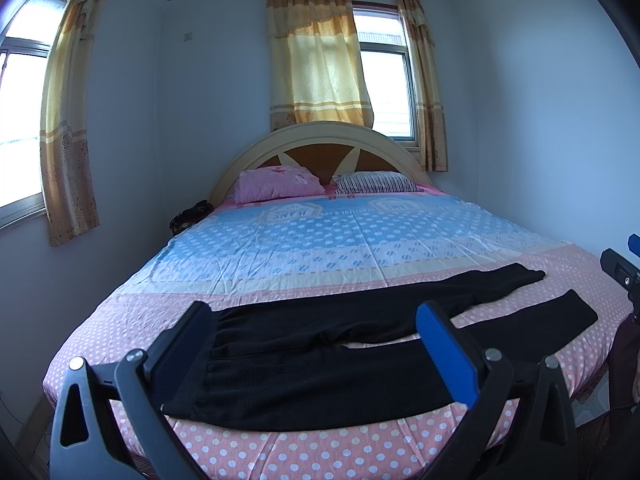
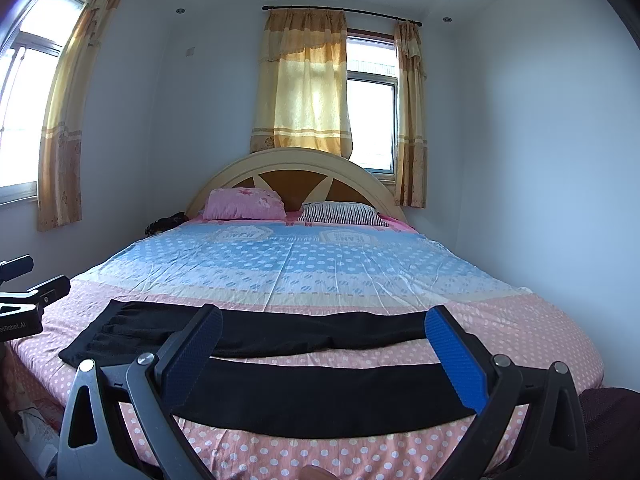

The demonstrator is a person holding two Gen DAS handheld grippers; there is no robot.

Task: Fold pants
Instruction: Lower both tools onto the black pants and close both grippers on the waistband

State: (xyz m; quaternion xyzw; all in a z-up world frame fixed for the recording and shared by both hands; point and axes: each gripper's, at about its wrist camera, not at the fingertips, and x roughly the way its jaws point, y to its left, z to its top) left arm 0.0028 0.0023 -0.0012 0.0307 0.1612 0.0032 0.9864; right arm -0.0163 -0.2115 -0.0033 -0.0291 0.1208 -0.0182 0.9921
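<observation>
Black pants (image 1: pixel 320 360) lie flat across the near, lower part of the bed (image 1: pixel 320 240), just beyond the left gripper (image 1: pixel 316 344) and right gripper (image 2: pixel 324 348), both spread wide, grasping nothing.

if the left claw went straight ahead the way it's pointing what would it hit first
Probably the black pants spread flat on the bed. The open left claw frames their waist end, and nothing else shows in between, though depth is hard to judge.

Bed (image 1: pixel 360 240) beyond pants (image 1: pixel 320 380) open; pillows (image 1: pixel 280 186) far at headboard (image 1: pixel 320 136).
</observation>
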